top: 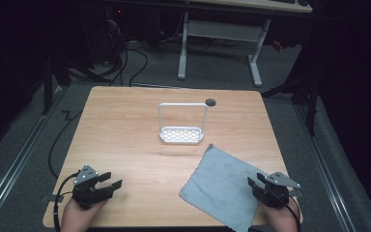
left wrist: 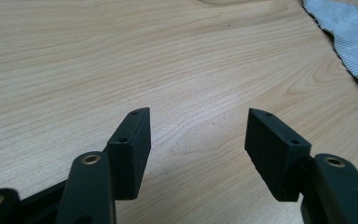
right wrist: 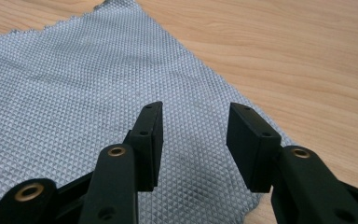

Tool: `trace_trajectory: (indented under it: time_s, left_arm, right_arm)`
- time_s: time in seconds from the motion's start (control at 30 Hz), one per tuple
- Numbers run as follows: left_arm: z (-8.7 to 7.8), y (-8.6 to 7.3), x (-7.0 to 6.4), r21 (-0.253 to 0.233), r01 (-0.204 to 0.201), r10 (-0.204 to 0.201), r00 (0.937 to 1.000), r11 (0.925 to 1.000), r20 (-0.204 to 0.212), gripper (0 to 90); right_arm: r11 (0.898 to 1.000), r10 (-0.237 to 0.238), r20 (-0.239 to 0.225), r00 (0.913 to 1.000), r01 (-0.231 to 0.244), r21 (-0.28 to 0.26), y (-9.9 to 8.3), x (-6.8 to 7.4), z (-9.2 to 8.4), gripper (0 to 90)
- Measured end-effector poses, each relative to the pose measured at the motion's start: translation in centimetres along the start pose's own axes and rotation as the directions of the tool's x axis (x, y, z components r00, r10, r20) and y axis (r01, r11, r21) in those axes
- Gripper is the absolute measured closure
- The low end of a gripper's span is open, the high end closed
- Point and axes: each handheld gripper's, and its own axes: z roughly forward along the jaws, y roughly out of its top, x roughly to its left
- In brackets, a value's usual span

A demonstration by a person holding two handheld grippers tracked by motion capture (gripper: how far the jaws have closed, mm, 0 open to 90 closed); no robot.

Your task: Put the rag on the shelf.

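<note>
Bench [top: 125,135]: bare wood lies open between the two grippers and out to the left edge.
Cloth [top: 222,186]: grey, waffle-textured, flat at the near right, one corner overhanging the near edge.
Rack [top: 182,124]: white, mid-bench, well apart from the cloth.
Left hand-held gripper [top: 113,180]: jaws spread, empty, over bare wood.
Right hand-held gripper [top: 252,184]: jaws spread, empty, at the cloth's right edge.

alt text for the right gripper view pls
The right gripper hovers with its two black jaws open over a grey waffle-textured cloth lying flat on a light wooden table. Nothing is between the jaws; the cloth's edge runs diagonally past the right jaw.
</note>
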Motion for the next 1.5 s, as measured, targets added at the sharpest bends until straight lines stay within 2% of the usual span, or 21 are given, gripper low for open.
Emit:
trace_trajectory:
  time_s: [0.37,0.4,0.43,0.47,0.5,0.53,0.6,0.63,0.73,0.77,0.8,0.83,1.0,1.03,1.07,1.1,1.2,1.27,1.3,1.4,1.5]
  left_arm:
    - [0.0,-0.1,0.3,-0.013,0.037,-0.036,0.9993,0.9992,0.011,43.7]
    - [-0.1,-0.1,0.2,-0.014,0.045,-0.044,0.9985,0.9989,0.032,48.3]
    - [0.0,0.0,-0.2,-0.015,0.045,-0.044,0.9979,0.9989,0.047,62.6]
    - [0.0,0.0,-0.2,-0.015,0.045,-0.044,0.9979,0.9989,0.047,71.0]
    - [0.2,0.4,-1.4,0.001,0.0,0.0,0.9991,1.0,0.042,81.9]
    - [0.2,0.4,-1.4,0.001,0.0,0.0,0.9991,1.0,0.042,89.1]
    - [0.9,1.1,-3.5,-0.001,-0.039,0.039,0.9963,0.9992,0.077,90.0]
    - [0.9,1.1,-3.5,-0.001,-0.039,0.039,0.9963,0.9992,0.077,90.0]
    - [2.2,1.9,-5.8,-0.001,-0.067,0.067,0.9887,0.9977,0.134,90.0]
    - [3.0,2.2,-6.9,0.012,-0.086,0.083,0.9839,0.9962,0.158,90.0]
    - [4.4,2.8,-8.6,0.023,-0.098,0.091,0.9742,0.9949,0.206,90.0]
    - [4.4,2.8,-8.6,0.023,-0.098,0.091,0.9742,0.9949,0.206,90.0]
    - [8.0,4.3,-13.1,0.054,-0.146,0.123,0.9439,0.9878,0.307,90.0]
    - [9.2,4.6,-15.1,0.063,-0.184,0.153,0.9283,0.9809,0.339,90.0]
    - [9.2,4.6,-15.1,0.063,-0.184,0.153,0.9283,0.9809,0.339,90.0]
    - [9.9,4.6,-16.4,0.074,-0.21,0.17,0.9166,0.9748,0.362,90.0]
    - [11.0,4.2,-18.1,0.101,-0.254,0.2,0.9044,0.9618,0.377,90.0]
    - [11.7,3.8,-18.6,0.127,-0.262,0.198,0.906,0.9568,0.374,90.0]
    - [12.3,3.4,-18.7,0.148,-0.275,0.207,0.9094,0.9501,0.361,90.0]
    - [12.4,3.1,-18.5,0.145,-0.27,0.203,0.9099,0.9518,0.362,90.0]
    - [11.9,3.1,-17.2,0.145,-0.277,0.219,0.9197,0.9499,0.326,90.0]
  right_arm:
    - [1.0,0.019,-0.01,0.9998,-0.019,-0.009,-0.1,-0.1,-0.2,56.3]
    - [1.0,0.016,-0.01,0.9998,-0.016,-0.014,-0.1,-0.1,-0.2,56.7]
    - [1.0,0.012,-0.009,0.9999,-0.012,-0.02,0.0,-0.1,-0.2,58.4]
    - [1.0,0.012,-0.009,0.9999,-0.012,-0.02,0.0,-0.1,-0.2,58.4]
    - [1.0,0.017,-0.011,0.9998,-0.018,-0.025,0.0,0.0,-0.3,59.2]
    - [1.0,0.017,-0.011,0.9998,-0.018,-0.025,0.0,0.0,-0.3,59.2]
    - [1.0,0.018,-0.005,0.9998,-0.018,-0.023,0.0,0.0,-0.3,60.2]
    - [1.0,0.018,-0.005,0.9998,-0.018,-0.023,0.0,0.0,-0.3,60.2]
    - [0.999,0.027,-0.001,0.9996,-0.027,-0.025,-0.2,-0.2,-0.4,60.6]
    - [0.999,0.027,-0.001,0.9996,-0.027,-0.025,-0.2,-0.2,-0.4,60.6]
    - [0.999,0.043,-0.003,0.9991,-0.043,-0.022,-0.3,-0.2,-0.5,60.8]
    - [0.999,0.043,-0.003,0.9991,-0.043,-0.022,-0.3,-0.2,-0.5,60.8]
    - [0.999,0.036,-0.011,0.9993,-0.036,-0.026,-0.3,-0.3,-0.5,60.9]
    - [0.999,0.034,-0.014,0.9993,-0.034,-0.024,-0.4,-0.3,-0.5,61.0]
    - [0.999,0.034,-0.014,0.9993,-0.034,-0.024,-0.4,-0.3,-0.5,61.0]
    - [0.999,0.037,-0.015,0.9992,-0.037,-0.022,-0.4,-0.3,-0.5,61.1]
    - [0.999,0.044,-0.019,0.9988,-0.044,-0.022,-0.5,-0.4,-0.5,61.3]
    - [0.999,0.039,-0.022,0.999,-0.04,-0.025,-0.5,-0.4,-0.5,61.5]
    - [0.999,0.035,-0.023,0.9991,-0.035,-0.024,-0.4,-0.4,-0.5,61.8]
    - [0.999,0.029,-0.025,0.9992,-0.03,-0.028,-0.4,-0.3,-0.5,61.9]
    - [0.999,0.024,-0.027,0.9993,-0.025,-0.031,-0.4,-0.1,-0.6,62.4]
